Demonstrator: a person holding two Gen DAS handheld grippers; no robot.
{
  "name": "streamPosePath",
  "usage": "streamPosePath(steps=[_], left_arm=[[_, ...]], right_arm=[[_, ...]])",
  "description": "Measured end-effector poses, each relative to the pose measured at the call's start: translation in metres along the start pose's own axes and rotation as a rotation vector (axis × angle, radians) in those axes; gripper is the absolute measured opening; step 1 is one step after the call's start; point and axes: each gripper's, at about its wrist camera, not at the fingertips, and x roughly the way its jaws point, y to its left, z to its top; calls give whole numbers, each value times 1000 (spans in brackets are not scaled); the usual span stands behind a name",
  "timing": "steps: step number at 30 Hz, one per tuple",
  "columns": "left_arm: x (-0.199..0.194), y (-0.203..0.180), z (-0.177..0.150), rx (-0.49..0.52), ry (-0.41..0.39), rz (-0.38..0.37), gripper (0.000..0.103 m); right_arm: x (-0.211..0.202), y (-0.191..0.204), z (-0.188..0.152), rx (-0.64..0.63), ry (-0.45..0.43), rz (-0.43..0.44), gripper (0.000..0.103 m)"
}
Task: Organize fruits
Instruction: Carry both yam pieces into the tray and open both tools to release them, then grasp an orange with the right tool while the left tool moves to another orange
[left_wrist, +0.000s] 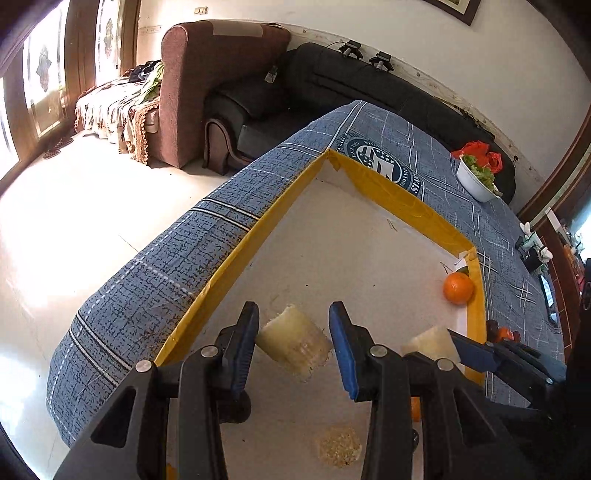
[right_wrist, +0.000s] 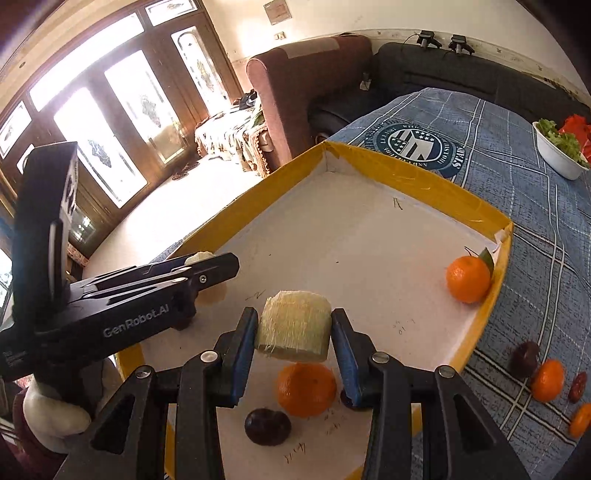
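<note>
Sugarcane pieces (right_wrist: 293, 326) pinched in both grippers (right_wrist: 293, 334) over tray's (right_wrist: 424, 184) near edge; lower gently before releasing.

Left gripper (left_wrist: 293, 345) pointing steeply downward, blue pads clamping a pale cut chunk (left_wrist: 295, 341) held clear of the surface. Right gripper (right_wrist: 294, 345) angling down likewise, pads pinching a second pale chunk (right_wrist: 293, 326). Both grippers sitting close side by side; a gloved hand (right_wrist: 51, 413) gripping the left one's handle
</note>
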Motion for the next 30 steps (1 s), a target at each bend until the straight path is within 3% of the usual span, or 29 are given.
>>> streamPosePath(steps=[7, 14, 24, 30], left_arm=[[-23, 10, -1, -31, -38, -11, 54], [-53, 2, -11, -65, -78, -79, 61], [-76, -59, -35, 11, -92, -185, 66], [-67, -115, -49, 110, -57, -217, 67]], right_arm=[[7, 0, 7, 15, -11, 8, 52], [-40, -20, 1, 66, -99, -8, 53], [-150, -123, -46, 258, -246, -162, 58], [-184, -182, -95, 395, -246, -239, 59]])
